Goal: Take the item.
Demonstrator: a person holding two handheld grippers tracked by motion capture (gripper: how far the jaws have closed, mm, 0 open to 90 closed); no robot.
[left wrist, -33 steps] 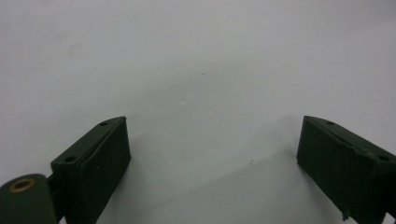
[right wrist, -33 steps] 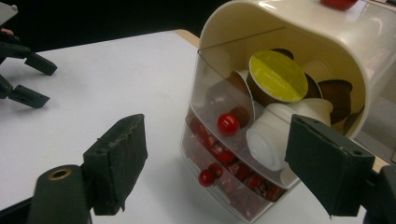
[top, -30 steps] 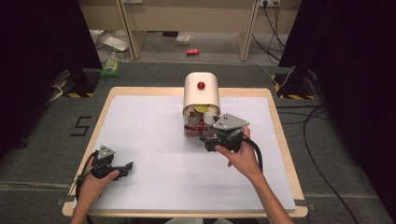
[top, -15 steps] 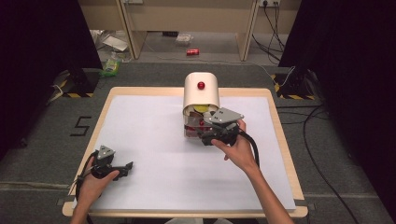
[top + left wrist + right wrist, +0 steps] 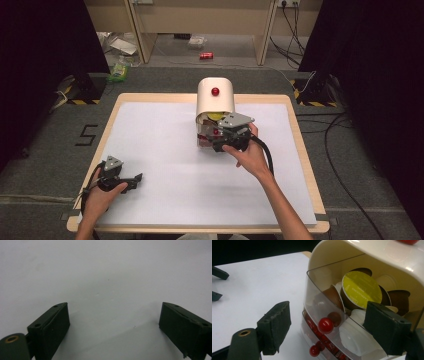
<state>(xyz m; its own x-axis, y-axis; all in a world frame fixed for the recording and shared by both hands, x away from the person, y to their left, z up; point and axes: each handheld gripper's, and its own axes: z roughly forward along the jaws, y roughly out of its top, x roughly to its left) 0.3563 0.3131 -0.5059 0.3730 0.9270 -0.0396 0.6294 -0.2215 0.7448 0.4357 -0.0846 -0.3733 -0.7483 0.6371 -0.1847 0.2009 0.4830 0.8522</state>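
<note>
Both grippers stand with jaws apart and nothing held: the left gripper [image 5: 134, 179] rests at lower left on the white sheet [image 5: 160, 150], while the right gripper [image 5: 216, 141] hovers mid-frame against the cream capsule dispenser [image 5: 215, 95]. Its clear drawer [image 5: 322, 302], full of coffee capsules [image 5: 361, 290], sits between the jaws, with a small red knob [image 5: 326, 325] on the front. That plastic looks stiff, light and slippery; the knob seems the safest hold. Beyond the wooden table [image 5: 300, 145] lie grey carpet, cables and dark curtains.
</note>
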